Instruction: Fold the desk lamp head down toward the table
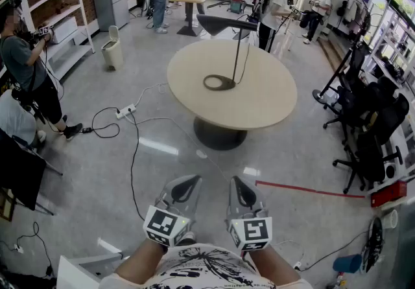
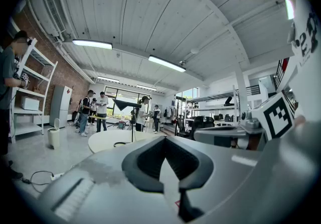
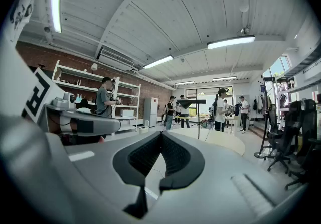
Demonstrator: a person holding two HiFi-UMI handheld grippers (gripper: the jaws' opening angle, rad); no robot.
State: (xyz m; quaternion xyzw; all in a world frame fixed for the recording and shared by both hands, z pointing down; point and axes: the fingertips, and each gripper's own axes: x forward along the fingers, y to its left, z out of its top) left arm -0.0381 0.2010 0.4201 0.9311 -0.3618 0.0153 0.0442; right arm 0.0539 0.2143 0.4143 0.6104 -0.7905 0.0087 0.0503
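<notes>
A black desk lamp stands on the round beige table (image 1: pixel 259 103) some way ahead of me. Its ring base (image 1: pixel 219 82) lies near the table's middle, and a thin stem rises to the flat lamp head (image 1: pixel 224 24), which is level and high. My left gripper (image 1: pixel 186 187) and right gripper (image 1: pixel 240 185) hang side by side low over the floor, close to my body and far short of the table. Both are shut and hold nothing. The lamp head (image 2: pixel 125 103) shows small in the left gripper view, and the lamp head (image 3: pixel 190 101) likewise in the right gripper view.
A power strip (image 1: pixel 125 111) and loose cables lie on the floor to the left between me and the table. A red tape line (image 1: pixel 311 190) runs at right. Office chairs (image 1: pixel 369 132) crowd the right side. Several people stand around the room, and a bin (image 1: pixel 112 48) is at back left.
</notes>
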